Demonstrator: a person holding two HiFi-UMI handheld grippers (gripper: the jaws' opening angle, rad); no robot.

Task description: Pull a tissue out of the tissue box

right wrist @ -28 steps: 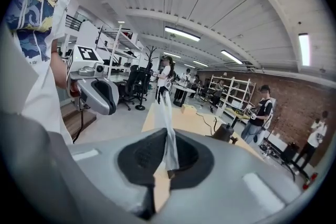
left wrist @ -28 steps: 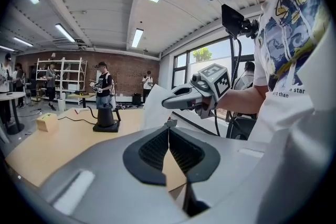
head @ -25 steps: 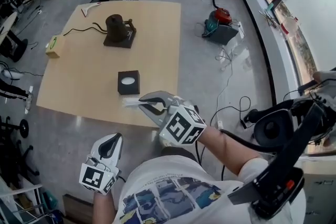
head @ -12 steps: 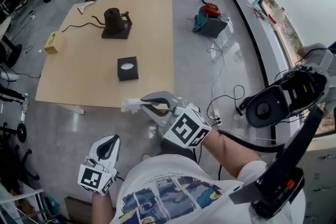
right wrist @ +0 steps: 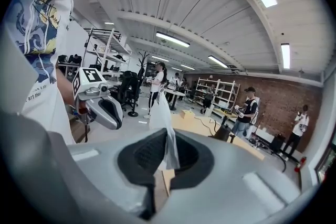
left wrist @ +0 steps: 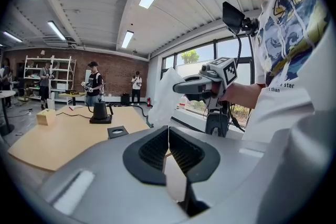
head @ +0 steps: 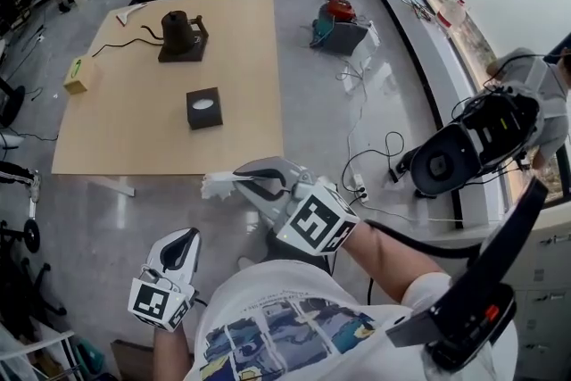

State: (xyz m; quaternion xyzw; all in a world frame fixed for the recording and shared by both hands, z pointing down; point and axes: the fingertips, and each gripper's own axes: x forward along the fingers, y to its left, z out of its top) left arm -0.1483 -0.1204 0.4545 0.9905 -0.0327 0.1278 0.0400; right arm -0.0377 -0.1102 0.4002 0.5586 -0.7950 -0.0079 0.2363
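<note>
While the left gripper hangs low by the person's hip, jaws clenched together on nothing, all the work sits with the right gripper just ahead of it. Its jaws are pinched tight on one end of the tissue, and the sheet sticks out off the tips, free in the air over the floor. That edge pinch looks chosen to let the sheet trail loose rather than bunch up. Further out comes the table. The tissue is on the near side of its edge, well apart from the box, which stands mid-table with its pale slot up. So the pull itself reads as done. Beyond the box, a kettle on its base, then people at the far end.
</note>
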